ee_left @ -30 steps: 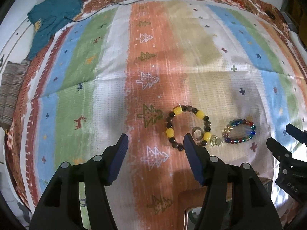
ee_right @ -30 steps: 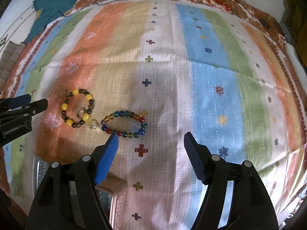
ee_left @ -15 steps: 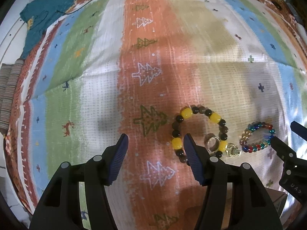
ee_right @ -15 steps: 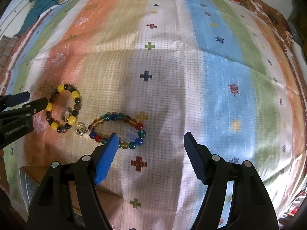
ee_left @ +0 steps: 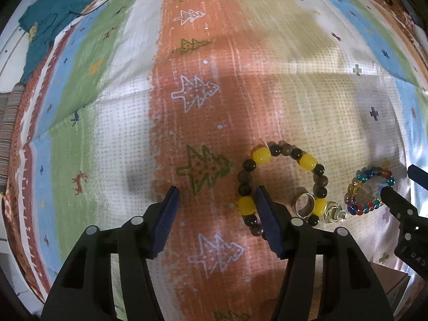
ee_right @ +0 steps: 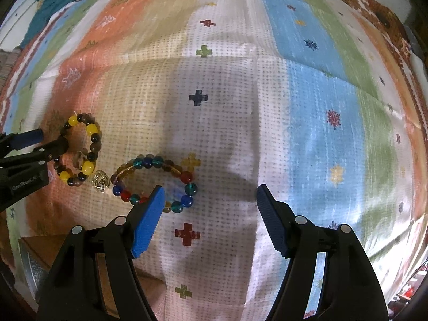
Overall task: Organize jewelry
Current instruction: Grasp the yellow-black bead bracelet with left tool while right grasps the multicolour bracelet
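The left gripper point(ee_left: 216, 206) hangs low over the striped patterned cloth point(ee_left: 112, 123) with its blue-padded jaws spread wide and nothing between them; the yellow-and-brown bead bracelet point(ee_left: 283, 184) lies flat on the orange stripe just to the right of it, the right finger's tip crossing in front of the bracelet's near-left beads; whether pad and beads actually touch I cannot tell; a metal ring point(ee_left: 303, 205) sits inside that bracelet's loop against its near side, and a small gold ornament point(ee_left: 333, 212) lies just outside it; beyond that, the multicoloured bead bracelet point(ee_right: 157, 183) rests on the cloth; the right gripper point(ee_right: 208, 200) is likewise spread and empty, its left pad overlapping the near edge of the coloured bracelet while the right pad stands well apart over bare white weave; a brown box point(ee_right: 40, 248) shows at the lower left of the right view, its contents unclear; white lettering on the other gripper's body is too blurred to read with confidence; a teal garment point(ee_left: 53, 13) lies at the far left corner.
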